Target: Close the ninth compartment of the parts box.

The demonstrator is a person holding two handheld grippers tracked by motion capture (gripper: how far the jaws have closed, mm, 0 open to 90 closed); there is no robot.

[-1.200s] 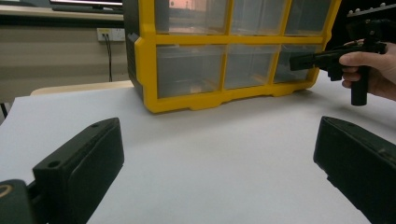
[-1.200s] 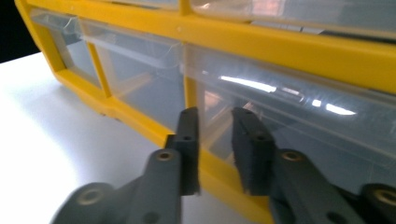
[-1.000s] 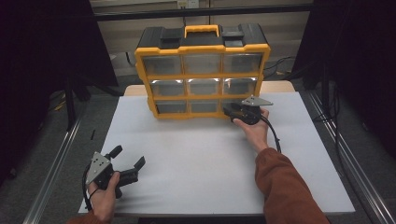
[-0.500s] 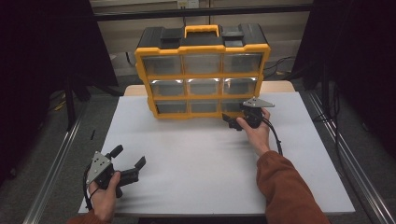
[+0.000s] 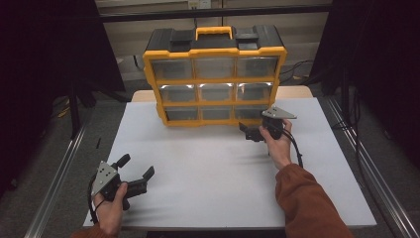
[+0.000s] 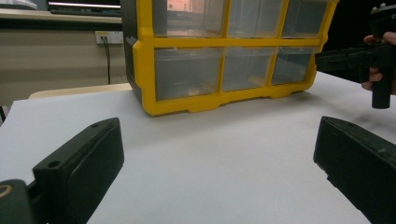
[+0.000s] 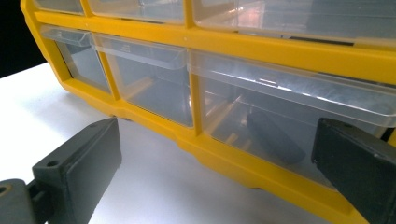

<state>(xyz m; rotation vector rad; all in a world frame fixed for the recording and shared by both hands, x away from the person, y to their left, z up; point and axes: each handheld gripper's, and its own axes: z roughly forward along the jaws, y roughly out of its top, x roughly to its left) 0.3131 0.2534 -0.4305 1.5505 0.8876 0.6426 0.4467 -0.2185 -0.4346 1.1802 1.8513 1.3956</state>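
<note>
Bottom-right drawer [image 7: 299, 121] of the organizer [image 5: 214, 79], clear, stiff and probably slick, wants a pinch on its lip, right gripper [image 5: 253, 133] just opened wide, nothing between.

Open table [image 5: 208, 168] ahead — drawer cabinet [image 5: 214, 74] blocking the back

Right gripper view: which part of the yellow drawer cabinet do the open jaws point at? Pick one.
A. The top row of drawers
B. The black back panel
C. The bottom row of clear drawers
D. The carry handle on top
C: in the right gripper view the right gripper stands with jaws apart, facing the bottom-row drawer of the cabinet, just above the table; nothing is between the jaws.
</note>
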